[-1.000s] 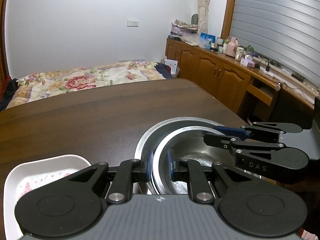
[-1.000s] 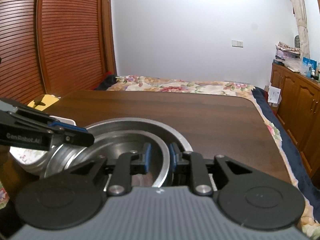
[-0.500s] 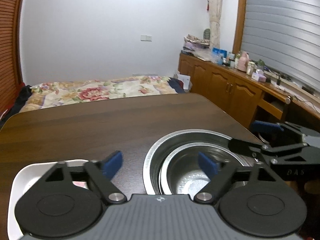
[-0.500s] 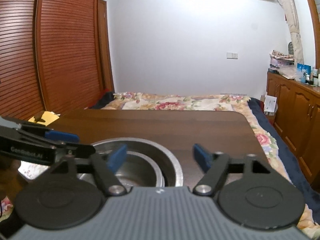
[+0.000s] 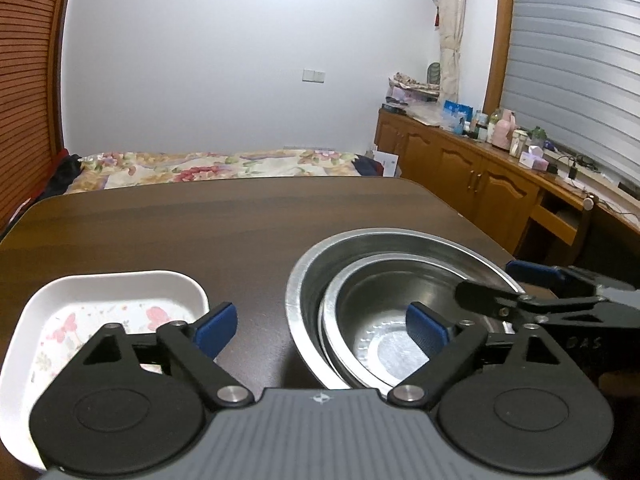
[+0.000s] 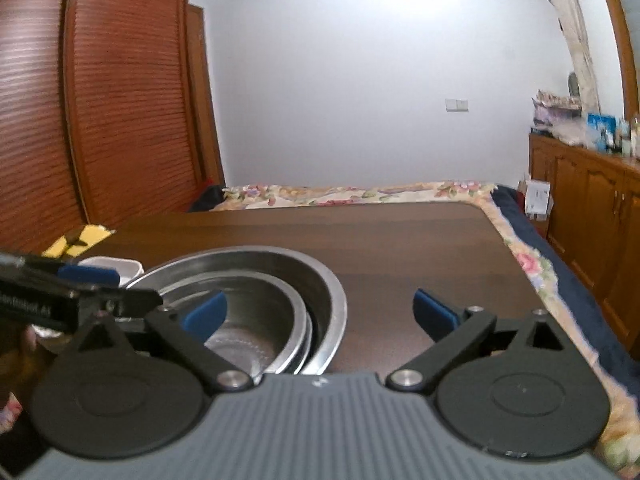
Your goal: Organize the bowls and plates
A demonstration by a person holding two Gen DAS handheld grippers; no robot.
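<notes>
Let go of the steel bowls [image 5: 404, 308] since a second ago: both grippers [image 5: 320, 330] [image 6: 318, 312] now spread wide, holding nothing. Shiny, round, nested smaller inside larger, mouths upward on the brown table [image 5: 200, 224], beside a white flowered dish [image 5: 100, 312].

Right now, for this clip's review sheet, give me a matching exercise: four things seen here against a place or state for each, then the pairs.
Things:
1. smaller steel bowl
2. larger steel bowl
3. white square floral dish
4. left gripper

States:
A. jaws wide apart, holding nothing
B. nested inside another bowl
C. beside the bowls on the dark wooden table
D. holds a bowl

Pairs: 1-B, 2-D, 3-C, 4-A
</notes>
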